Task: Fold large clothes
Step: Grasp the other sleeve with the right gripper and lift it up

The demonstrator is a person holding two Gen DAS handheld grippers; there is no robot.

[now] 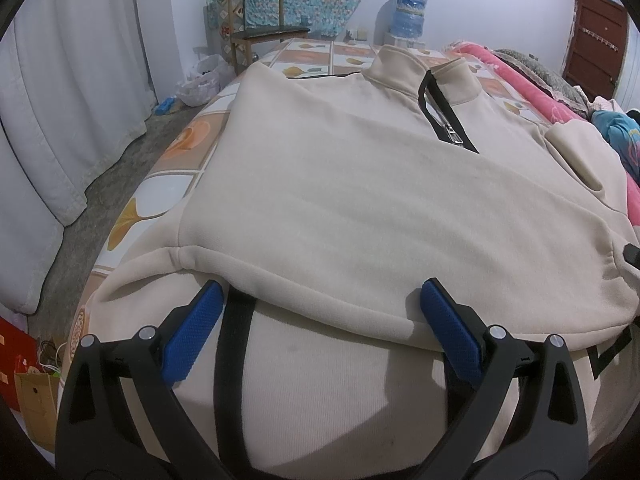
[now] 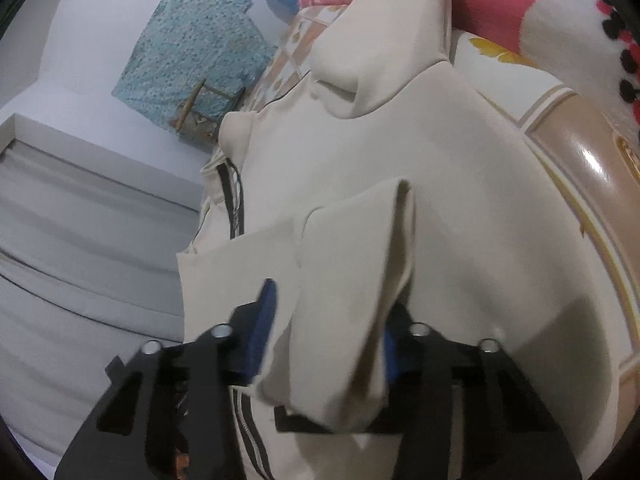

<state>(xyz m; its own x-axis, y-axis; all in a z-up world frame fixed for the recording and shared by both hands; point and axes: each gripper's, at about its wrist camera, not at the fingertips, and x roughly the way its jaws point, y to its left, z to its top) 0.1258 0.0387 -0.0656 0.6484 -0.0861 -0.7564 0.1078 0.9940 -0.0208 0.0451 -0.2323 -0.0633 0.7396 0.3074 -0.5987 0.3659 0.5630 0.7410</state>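
Note:
A large beige sweatshirt [image 1: 360,200] with a black zip [image 1: 444,120] lies spread on the bed, collar at the far end. One sleeve is folded across its body. My left gripper [image 1: 322,300] is open at the near hem. Its blue pads [image 1: 200,332] stand wide apart on either side of the sleeve's lower edge and press on nothing. In the right wrist view the sweatshirt [image 2: 460,200] fills the frame. My right gripper [image 2: 328,320] is shut on a bunched fold of its beige fabric [image 2: 344,280], which covers most of the right pad.
The bed has a patterned sheet [image 1: 176,184] with a pink blanket [image 1: 532,84] along its right side. A wooden chair [image 1: 256,28] and a water bottle [image 1: 408,12] stand beyond the far end. White curtains [image 1: 64,100] hang left. Bags and boxes [image 1: 28,380] sit on the floor.

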